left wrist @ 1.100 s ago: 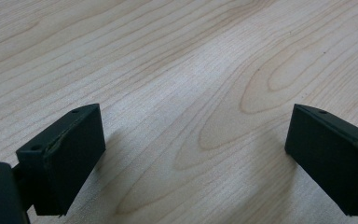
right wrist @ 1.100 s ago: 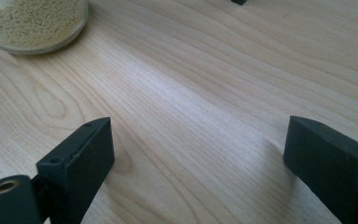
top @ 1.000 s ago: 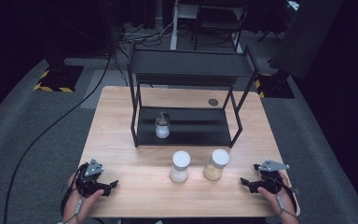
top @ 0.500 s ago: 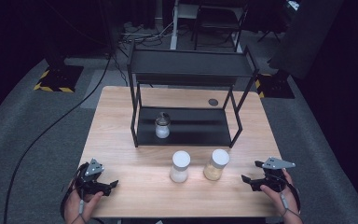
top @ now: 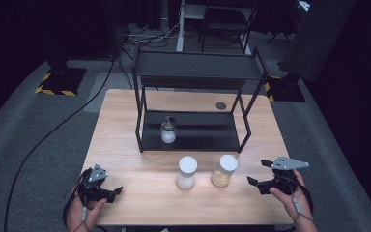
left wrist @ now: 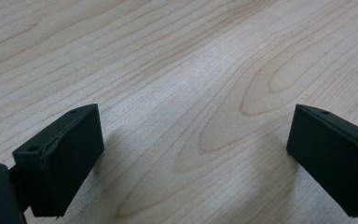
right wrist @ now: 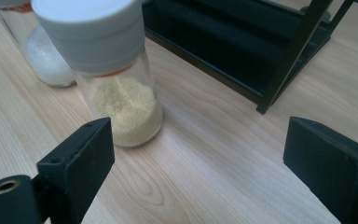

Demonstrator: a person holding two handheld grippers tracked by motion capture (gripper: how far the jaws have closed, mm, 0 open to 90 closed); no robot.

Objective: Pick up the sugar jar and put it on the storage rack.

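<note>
Two white-capped jars stand side by side on the wooden table (top: 125, 145): one with white grains (top: 186, 172) and one with tan powder (top: 223, 170). My right gripper (top: 256, 182) hovers just right of the tan jar, open and holding nothing; in the right gripper view the tan jar (right wrist: 114, 79) stands ahead of the left jaw, with the white-grain jar (right wrist: 42, 56) behind it. Near the front left corner my left gripper (top: 113, 192) rests low over bare wood, open and empty (left wrist: 193, 149). A small dark-lidded jar (top: 168, 129) sits on the lower shelf of the black rack (top: 198, 63).
The black two-tier rack's legs (right wrist: 298, 51) stand close behind the jars. A small dark disc (top: 221, 105) lies on the table behind the rack. Cables and equipment sit on the floor beyond the table.
My right gripper has risen off the table and tilted a little toward the tan jar. The left gripper and all jars have stayed where they were.
</note>
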